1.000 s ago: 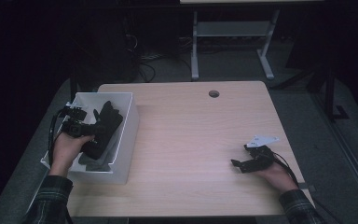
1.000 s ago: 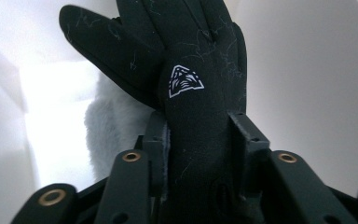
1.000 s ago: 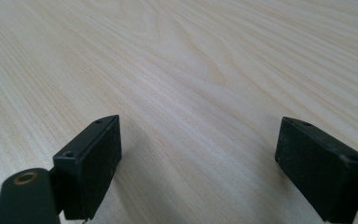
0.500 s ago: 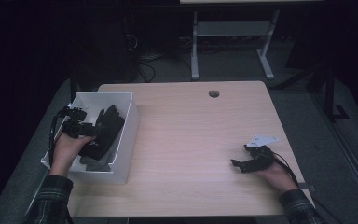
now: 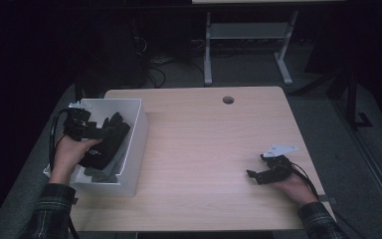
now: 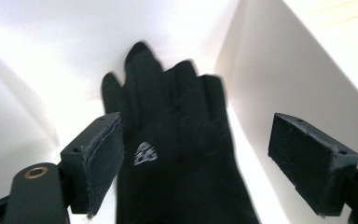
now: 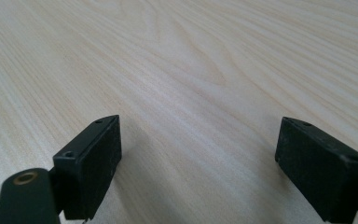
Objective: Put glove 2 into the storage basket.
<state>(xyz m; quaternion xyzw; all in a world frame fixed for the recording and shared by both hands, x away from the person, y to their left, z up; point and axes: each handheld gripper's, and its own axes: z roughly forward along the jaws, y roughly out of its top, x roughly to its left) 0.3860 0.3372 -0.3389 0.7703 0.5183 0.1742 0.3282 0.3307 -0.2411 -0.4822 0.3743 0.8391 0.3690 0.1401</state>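
A black glove [image 6: 182,154] with a small grey logo lies inside the white box [image 5: 138,130] at the table's left, fingers pointing to the far wall. My left gripper [image 6: 200,163] hangs over it, open; its jaws have just been opening and the pads stand clear on either side of the glove. From above, the left gripper [image 5: 99,133] sits over the glove [image 5: 110,147] inside the box. My right gripper [image 5: 252,176] rests at the table's right front, open, with bare wood between its pads [image 7: 93,163].
The light wooden table [image 5: 204,144] has a round cable hole [image 5: 228,100] near its far edge. The box's white walls [image 6: 284,70] rise close around the left gripper. A metal stand [image 5: 243,30] and cables lie on the dark floor beyond.
My left gripper has let go of the glove and lifted a little above it; the glove now lies loose in the box. The right gripper has kept still.
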